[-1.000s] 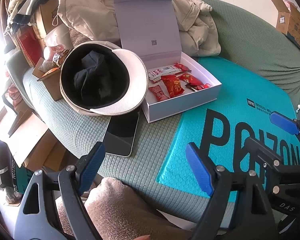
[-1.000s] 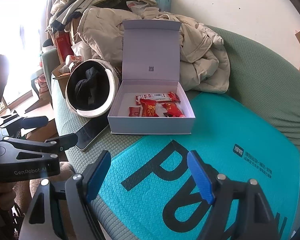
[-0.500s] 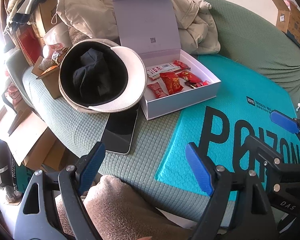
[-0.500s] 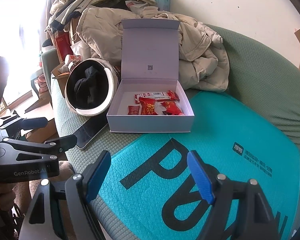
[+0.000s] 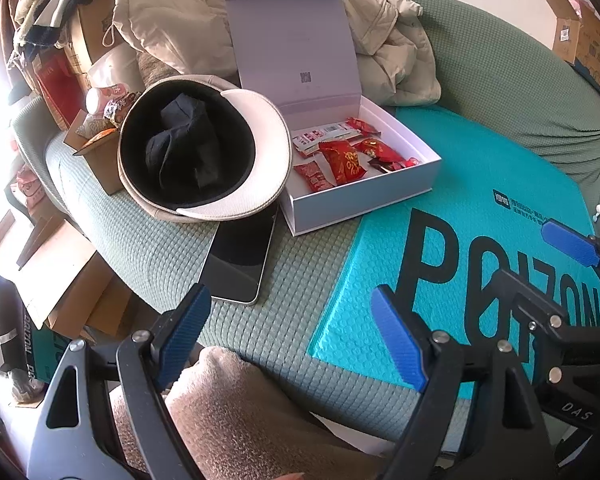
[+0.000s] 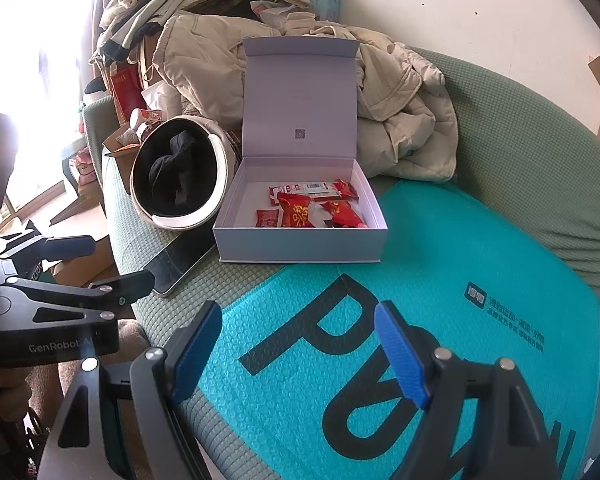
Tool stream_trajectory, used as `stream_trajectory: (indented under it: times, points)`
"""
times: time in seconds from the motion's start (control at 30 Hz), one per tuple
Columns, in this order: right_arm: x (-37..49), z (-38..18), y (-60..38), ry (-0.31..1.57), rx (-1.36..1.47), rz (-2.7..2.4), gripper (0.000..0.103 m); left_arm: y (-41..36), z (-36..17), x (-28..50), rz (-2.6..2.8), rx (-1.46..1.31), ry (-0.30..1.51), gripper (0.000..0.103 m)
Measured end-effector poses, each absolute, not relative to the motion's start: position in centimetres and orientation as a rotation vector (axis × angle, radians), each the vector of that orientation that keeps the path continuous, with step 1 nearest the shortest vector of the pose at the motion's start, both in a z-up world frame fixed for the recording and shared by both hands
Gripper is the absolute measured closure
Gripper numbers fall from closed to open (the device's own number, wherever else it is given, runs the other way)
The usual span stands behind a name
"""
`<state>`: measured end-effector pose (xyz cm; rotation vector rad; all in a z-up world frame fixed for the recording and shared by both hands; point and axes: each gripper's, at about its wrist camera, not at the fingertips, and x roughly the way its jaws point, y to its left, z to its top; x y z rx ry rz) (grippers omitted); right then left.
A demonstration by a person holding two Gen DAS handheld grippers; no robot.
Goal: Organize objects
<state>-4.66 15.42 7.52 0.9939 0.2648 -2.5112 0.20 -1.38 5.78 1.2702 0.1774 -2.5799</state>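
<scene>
An open white box (image 5: 364, 204) (image 6: 300, 244) with its lid upright sits on a green sofa and holds several red snack packets (image 5: 342, 160) (image 6: 300, 210). A cream hat (image 5: 208, 152) (image 6: 180, 176) with black cloth inside lies left of the box. A phone (image 5: 240, 256) (image 6: 180, 260) lies partly under the hat. My left gripper (image 5: 290, 340) is open and empty near the sofa's front edge. My right gripper (image 6: 298, 354) is open and empty above a teal mailer bag (image 5: 480, 208) (image 6: 440, 280).
A beige jacket (image 6: 400, 120) and piled clothes lie behind the box. Cardboard boxes (image 5: 76, 304) and a small snack carton (image 5: 100, 140) stand at the sofa's left end. A person's knee (image 5: 236, 412) is below the left gripper.
Both cameras have drifted slightly, so the box and hat sit a little lower and closer in view. Both grippers stay open and empty.
</scene>
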Motion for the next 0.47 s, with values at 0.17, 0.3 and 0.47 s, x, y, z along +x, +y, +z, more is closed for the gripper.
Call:
stream_trajectory:
  times: [0.17, 0.3, 0.47]
  points:
    - [-4.6, 7.4, 15.6, 0.262, 0.996, -2.513, 0.024, -1.3, 5.7, 0.2, -2.575, 1.274, 0.185, 0.021]
    - [-4.7, 7.1, 15.8, 0.254, 1.008, -2.515, 0.024, -1.2, 5.3, -0.1, -2.561, 1.290, 0.184, 0.021]
    - [-5.0, 6.4, 16.3, 0.247, 1.024, -2.514, 0.024, -0.7, 4.6, -0.6, -2.547, 1.308, 0.187, 0.021]
